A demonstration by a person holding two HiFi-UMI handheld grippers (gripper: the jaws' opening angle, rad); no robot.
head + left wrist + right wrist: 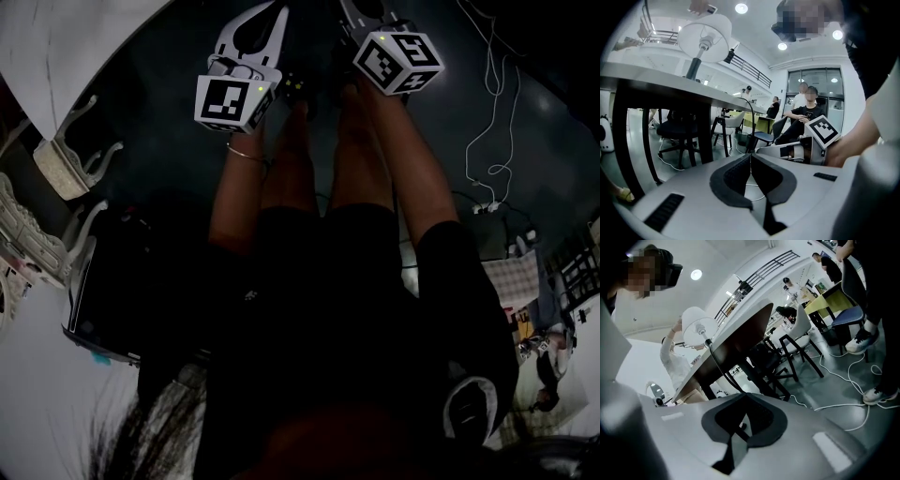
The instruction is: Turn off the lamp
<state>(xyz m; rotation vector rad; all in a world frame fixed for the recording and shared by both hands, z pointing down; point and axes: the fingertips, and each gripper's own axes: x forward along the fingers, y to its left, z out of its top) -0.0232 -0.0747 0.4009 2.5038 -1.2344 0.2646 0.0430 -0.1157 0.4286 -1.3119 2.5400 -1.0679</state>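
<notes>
Well, lamp [704, 32] stands on the table [670, 83], upper left.
Left gripper [751, 154] and right gripper [746, 394] both have jaws together, empty.

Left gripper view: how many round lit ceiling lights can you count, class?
3. One round lit ceiling light at top centre, one below-right of it, one further right. More may be hidden.

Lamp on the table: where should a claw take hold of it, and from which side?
Probably the thin dark stem below the white shade, approached level from the side: the stem stands upright and narrow, while the shade looks too wide for the jaws.
</notes>
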